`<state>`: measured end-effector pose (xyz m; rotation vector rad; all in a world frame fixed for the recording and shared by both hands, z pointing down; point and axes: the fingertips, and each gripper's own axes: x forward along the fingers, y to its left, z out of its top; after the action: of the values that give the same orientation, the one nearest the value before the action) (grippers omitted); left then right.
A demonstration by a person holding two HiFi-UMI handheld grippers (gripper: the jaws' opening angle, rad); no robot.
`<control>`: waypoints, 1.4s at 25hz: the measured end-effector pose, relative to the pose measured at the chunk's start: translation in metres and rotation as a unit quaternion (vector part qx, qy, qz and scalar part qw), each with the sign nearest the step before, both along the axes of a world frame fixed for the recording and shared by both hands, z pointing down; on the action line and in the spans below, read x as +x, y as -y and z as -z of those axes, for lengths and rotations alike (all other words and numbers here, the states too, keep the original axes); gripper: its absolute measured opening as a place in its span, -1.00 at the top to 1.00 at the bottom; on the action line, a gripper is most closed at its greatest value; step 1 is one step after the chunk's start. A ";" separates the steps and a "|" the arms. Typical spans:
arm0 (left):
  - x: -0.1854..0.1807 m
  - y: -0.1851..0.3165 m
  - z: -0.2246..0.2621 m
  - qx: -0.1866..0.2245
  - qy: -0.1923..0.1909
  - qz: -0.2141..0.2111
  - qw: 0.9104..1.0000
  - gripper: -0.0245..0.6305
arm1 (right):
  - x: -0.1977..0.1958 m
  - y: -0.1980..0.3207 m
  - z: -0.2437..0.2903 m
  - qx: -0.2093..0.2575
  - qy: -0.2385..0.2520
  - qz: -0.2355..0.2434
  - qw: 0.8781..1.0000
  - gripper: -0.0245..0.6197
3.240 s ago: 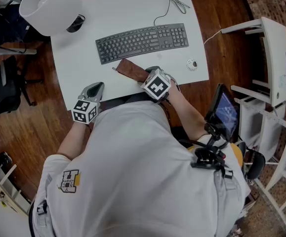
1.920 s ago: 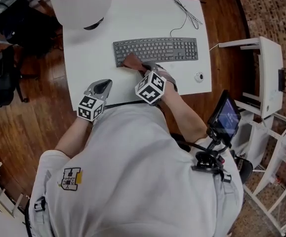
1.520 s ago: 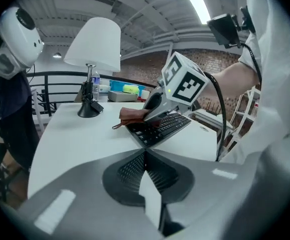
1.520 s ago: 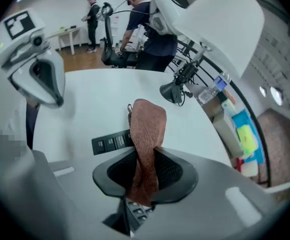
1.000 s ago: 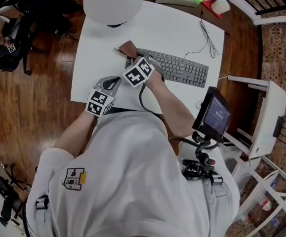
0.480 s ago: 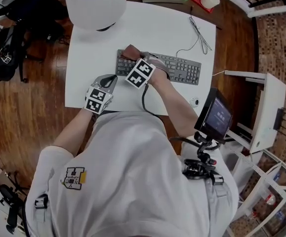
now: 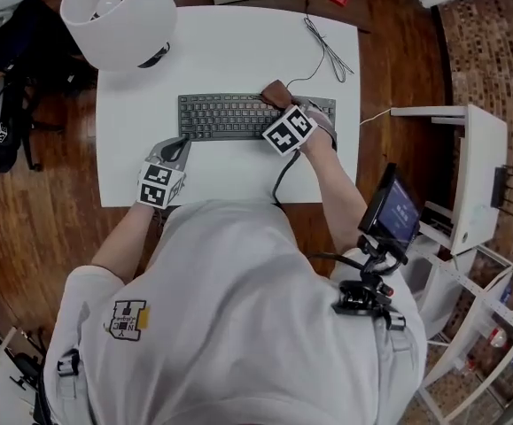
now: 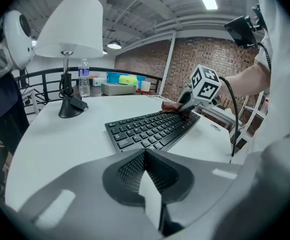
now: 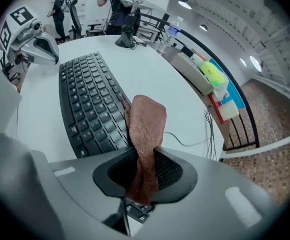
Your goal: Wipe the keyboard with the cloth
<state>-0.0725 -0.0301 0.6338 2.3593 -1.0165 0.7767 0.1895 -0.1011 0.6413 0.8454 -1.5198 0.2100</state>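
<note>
L gripper (image 7: 177,145): jaws together, empty, angled down.
R gripper (image 7: 282,104): 2 o'clock of L, clamping cloth (image 9: 146,129), steep down.

You've got 1 white table (image 7: 229,51) carrying everything. The black keyboard (image 7: 225,116) lies flat on it; its near end is just ahead of your left claw (image 7: 179,142) and its far end sits under your right claw (image 7: 278,104). Well beyond your left claw stands 1 white-shaded lamp (image 7: 119,16) on a dark base. Beyond your right claw lies a thin cord (image 7: 325,50) — part of it bundled.
</note>
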 end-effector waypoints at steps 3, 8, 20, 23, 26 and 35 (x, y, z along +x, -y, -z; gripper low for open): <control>0.001 -0.001 0.001 -0.001 0.003 0.003 1.000 0.93 | 0.051 -0.004 0.000 0.003 -0.017 -0.044 0.999 0.65; -0.006 -0.004 0.002 -0.002 0.006 0.014 1.000 0.93 | 0.121 -0.009 0.000 0.004 -0.056 -0.109 0.992 0.65; -0.044 -0.025 0.005 -0.004 -0.007 0.035 0.999 0.93 | -0.008 -0.014 -0.002 0.003 -0.041 0.001 0.999 0.65; -0.059 -0.035 0.005 -0.006 -0.006 0.038 0.999 0.93 | -0.077 -0.016 -0.002 0.006 -0.024 0.061 0.998 0.65; -0.076 -0.046 0.004 -0.010 -0.006 0.044 0.999 0.93 | -0.147 -0.021 -0.002 0.007 -0.004 0.120 0.993 0.65; -0.096 -0.053 0.008 -0.008 -0.003 0.042 0.999 0.93 | -0.282 -0.022 -0.004 0.029 0.024 0.259 0.965 0.65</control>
<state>-0.1687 0.0231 0.6259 2.2879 -1.0951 0.7422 -0.0923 -0.0789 0.6457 0.4645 -1.7453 -0.2019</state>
